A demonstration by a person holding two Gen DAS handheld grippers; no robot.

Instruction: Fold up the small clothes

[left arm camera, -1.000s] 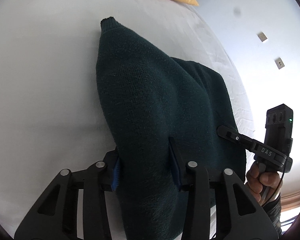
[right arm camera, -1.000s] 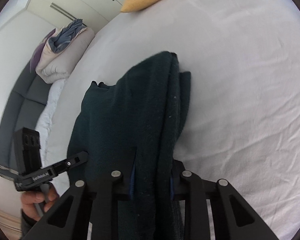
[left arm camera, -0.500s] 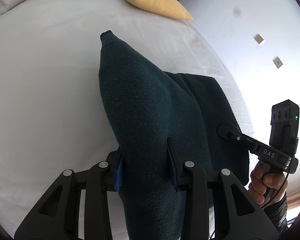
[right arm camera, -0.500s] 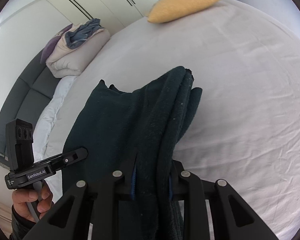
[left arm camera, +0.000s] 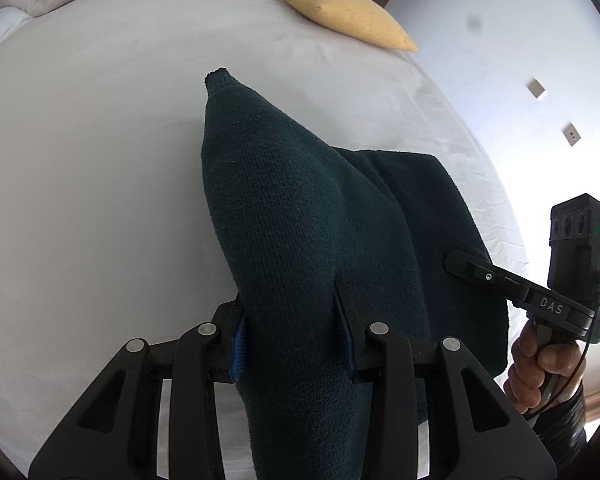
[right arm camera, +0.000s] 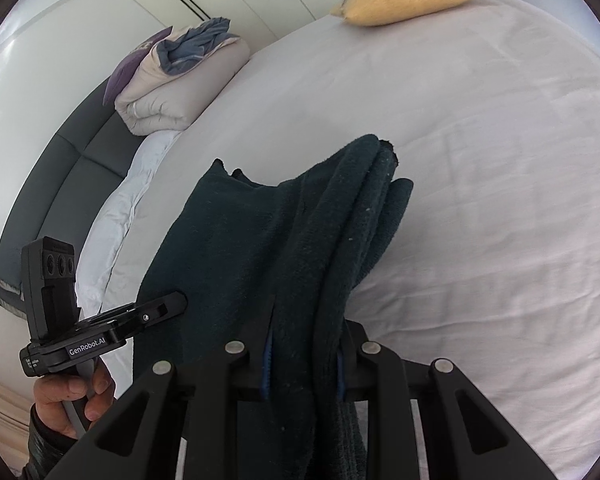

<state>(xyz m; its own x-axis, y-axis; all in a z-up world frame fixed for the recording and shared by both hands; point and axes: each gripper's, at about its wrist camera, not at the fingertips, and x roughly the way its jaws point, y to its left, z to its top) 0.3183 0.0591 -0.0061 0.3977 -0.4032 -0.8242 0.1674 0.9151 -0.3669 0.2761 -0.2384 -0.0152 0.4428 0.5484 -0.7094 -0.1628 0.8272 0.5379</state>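
Both grippers have lifted the dark green sweater (left arm camera: pixel 300 216) higher off the bed (left arm camera: pixel 80 200), towards its edge. Left gripper (left arm camera: pixel 294 344) and right gripper (right arm camera: pixel 302 364) each stay clamped on bunched knit, probably near a hem. Soft, heavyish and floppy, it needs corner grips.

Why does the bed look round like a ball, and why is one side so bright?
Left wrist view: the fisheye lens bends the bed into a dome; glare whitens the right edge beside the sweater. Right wrist view: same bulge, softer light, dark corners.
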